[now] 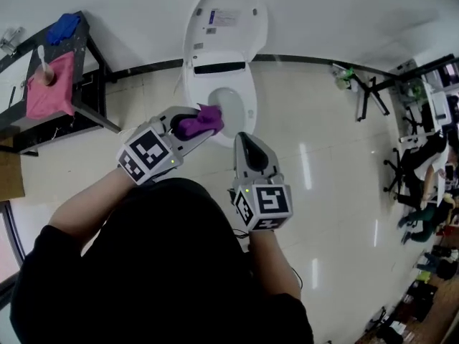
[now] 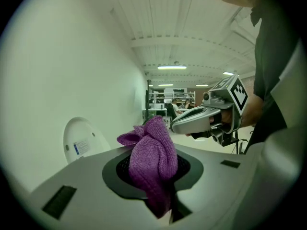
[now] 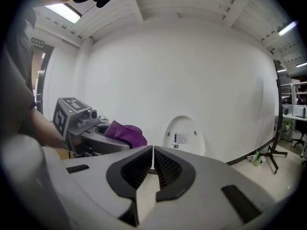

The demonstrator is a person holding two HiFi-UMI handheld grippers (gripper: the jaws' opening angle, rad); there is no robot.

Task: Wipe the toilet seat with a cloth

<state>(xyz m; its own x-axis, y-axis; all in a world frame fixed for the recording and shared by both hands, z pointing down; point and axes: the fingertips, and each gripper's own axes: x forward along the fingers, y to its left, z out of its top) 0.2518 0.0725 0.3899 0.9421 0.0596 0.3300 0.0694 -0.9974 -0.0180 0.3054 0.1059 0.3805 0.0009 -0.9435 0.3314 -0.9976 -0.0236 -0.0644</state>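
Over a pale glossy floor (image 1: 326, 163) stands the white oval toilet seat (image 1: 249, 106). My left claw (image 1: 206, 125) grips the purple knitted cloth (image 2: 152, 158). My right claw (image 3: 152, 159) is closed and empty. Wiping hasn't begun; next the cloth must go down onto it.

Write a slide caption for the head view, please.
Left gripper holds a purple cloth at the open toilet; right gripper shut and empty.
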